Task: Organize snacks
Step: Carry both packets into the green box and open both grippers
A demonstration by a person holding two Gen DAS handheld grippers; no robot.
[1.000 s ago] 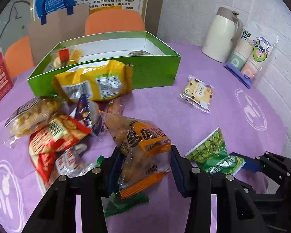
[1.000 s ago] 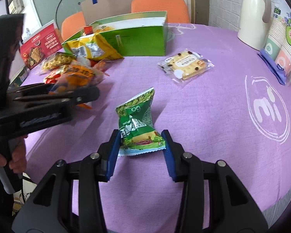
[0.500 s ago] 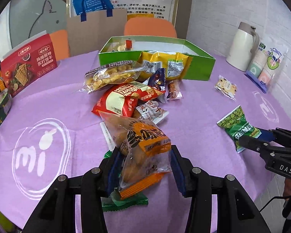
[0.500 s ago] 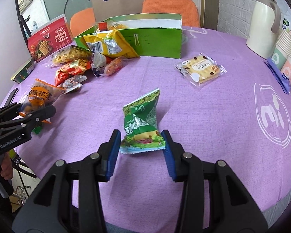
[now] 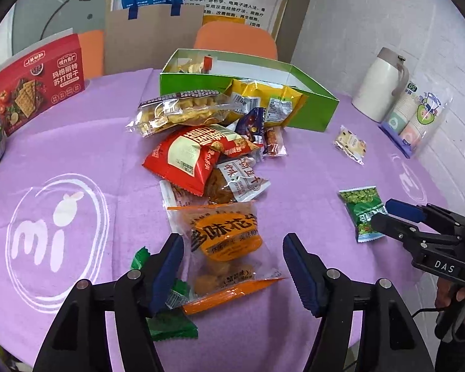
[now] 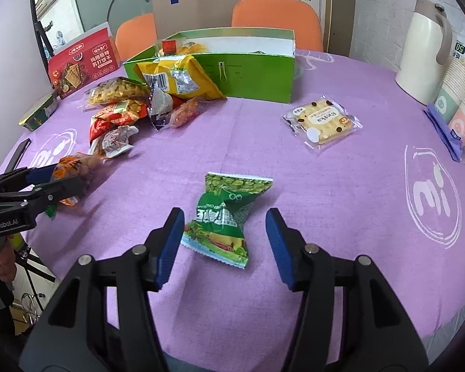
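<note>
My left gripper (image 5: pixel 232 268) is open, and an orange snack packet (image 5: pixel 228 245) lies flat on the purple tablecloth between its fingers. A small green packet (image 5: pixel 170 325) lies partly under the left finger. My right gripper (image 6: pixel 224 243) is also open, its fingers on either side of a green pea packet (image 6: pixel 226 217) resting on the cloth. Each view shows the other gripper: the right gripper (image 5: pixel 387 217) beside the pea packet (image 5: pixel 361 209), and the left gripper (image 6: pixel 46 183) around the orange packet (image 6: pixel 74 167). The open green box (image 5: pixel 195 83) stands at the back with a few snacks inside.
Several snack bags are piled before the green box (image 6: pixel 254 74), among them a red bag (image 5: pixel 189 155) and a yellow bag (image 6: pixel 176 77). A cookie packet (image 6: pixel 322 121) lies alone. A thermos (image 6: pixel 421 52) and packed cups (image 6: pixel 458 105) stand right; a red cracker box (image 5: pixel 37 80) stands left.
Both grippers were shut on their packets and have opened. The orange packet and the pea packet now lie on the cloth. The left gripper has drawn back from the box.
</note>
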